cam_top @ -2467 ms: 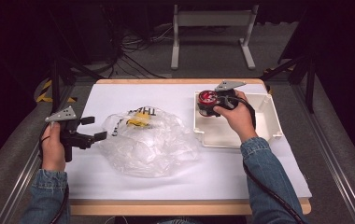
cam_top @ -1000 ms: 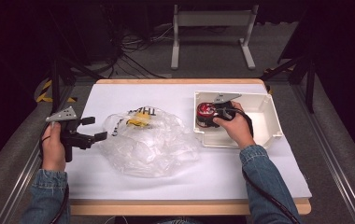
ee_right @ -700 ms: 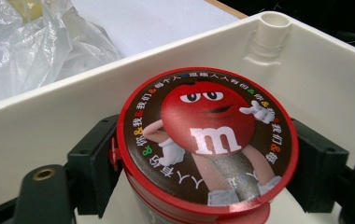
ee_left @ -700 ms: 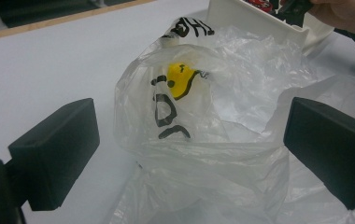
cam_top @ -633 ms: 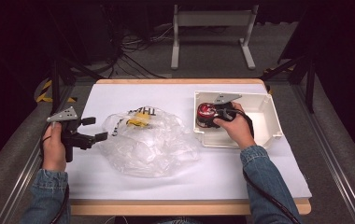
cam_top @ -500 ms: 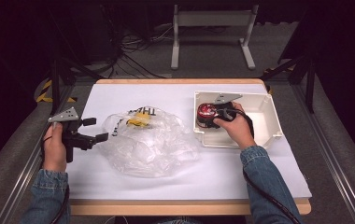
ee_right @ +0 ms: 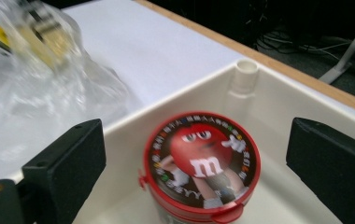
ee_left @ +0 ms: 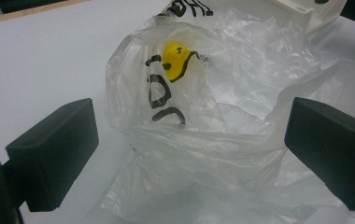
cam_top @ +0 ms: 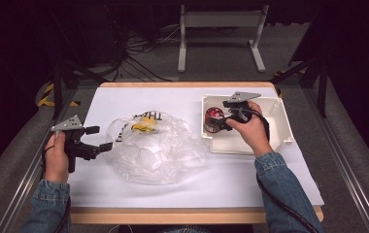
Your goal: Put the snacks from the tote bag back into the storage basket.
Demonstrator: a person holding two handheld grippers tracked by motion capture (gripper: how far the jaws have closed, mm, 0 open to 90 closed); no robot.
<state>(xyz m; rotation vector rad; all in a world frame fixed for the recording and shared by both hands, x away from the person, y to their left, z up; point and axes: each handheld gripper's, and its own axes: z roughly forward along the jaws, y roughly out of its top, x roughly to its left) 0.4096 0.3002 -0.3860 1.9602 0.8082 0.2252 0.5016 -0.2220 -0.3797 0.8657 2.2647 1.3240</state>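
Note:
A crumpled clear plastic bag (cam_top: pixel 156 148) with black print and a yellow smiley lies on the white table cover. My left gripper (cam_top: pixel 100 138) is open at the bag's left edge. In the left gripper view the bag (ee_left: pixel 222 116) bulges between the spread jaws of that gripper (ee_left: pixel 192 149). A red-lidded candy jar (cam_top: pixel 213 120) stands upright in the left end of the white bin (cam_top: pixel 275 126). My right gripper (cam_top: pixel 223 122) is open around it. In the right gripper view the jar (ee_right: pixel 201 163) sits between the wide-apart jaws of that gripper (ee_right: pixel 199 172), apart from both.
The white bin's wall (ee_right: pixel 245 70) has a small round post at its corner. The white table cover (cam_top: pixel 124 194) runs to a wooden edge at front and back. Beyond the table, a white stand (cam_top: pixel 221 34) and cables are on the dark floor.
The right gripper lowered the jar from above the bin's rim into the bin, and its jaws now stand open around it. The left gripper edged right toward the bag.

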